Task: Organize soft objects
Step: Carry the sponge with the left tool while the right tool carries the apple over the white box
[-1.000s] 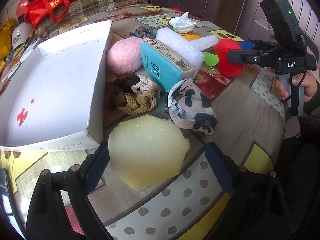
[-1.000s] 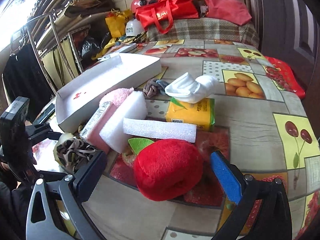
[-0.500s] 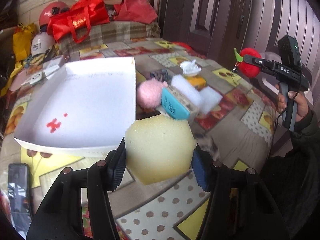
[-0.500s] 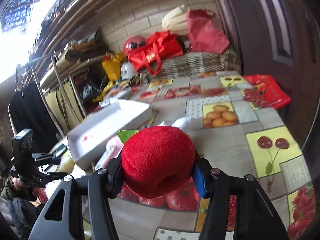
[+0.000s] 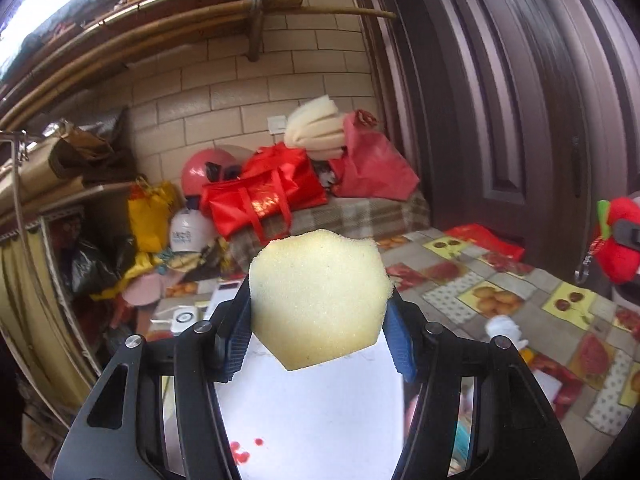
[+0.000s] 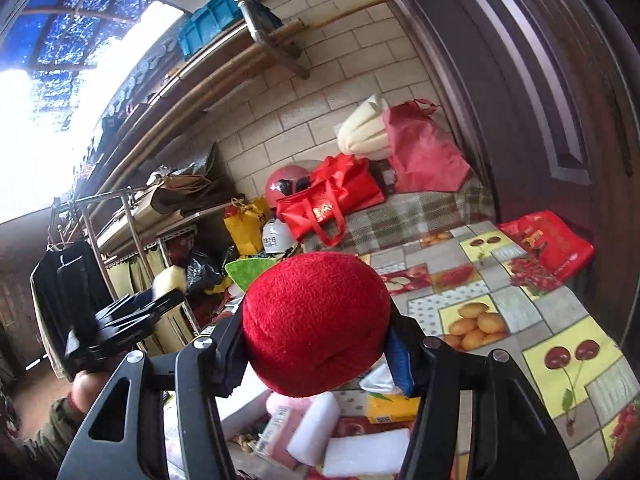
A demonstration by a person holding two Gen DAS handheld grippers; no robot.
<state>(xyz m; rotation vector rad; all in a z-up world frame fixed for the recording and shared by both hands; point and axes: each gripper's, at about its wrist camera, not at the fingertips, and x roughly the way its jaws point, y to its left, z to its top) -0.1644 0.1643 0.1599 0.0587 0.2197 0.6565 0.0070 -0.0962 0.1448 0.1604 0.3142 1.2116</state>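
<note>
We've got the yellow sponge [image 5: 318, 300] pinched between the blue pads of the left gripper [image 5: 319, 334], w/ both pads pressing its sides; it sits up in the air above the white box [image 5: 320, 412] on the table. The red plush apple [image 6: 316, 322] is squeezed the same way in the right gripper [image 6: 318, 354], green leaf [image 6: 250, 271] poking out top-left, over the white foam blocks [image 6: 340, 436] and yellow tissue pack [image 6: 390, 406] on the fruit-print tablecloth [image 6: 520, 320]. In the right wrist view the left gripper shows far left w/ the sponge at its tip.

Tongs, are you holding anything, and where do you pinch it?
Left tongs pinch the yellow sponge by its side edges; right tongs squeeze the red plush apple around its sides.
</note>
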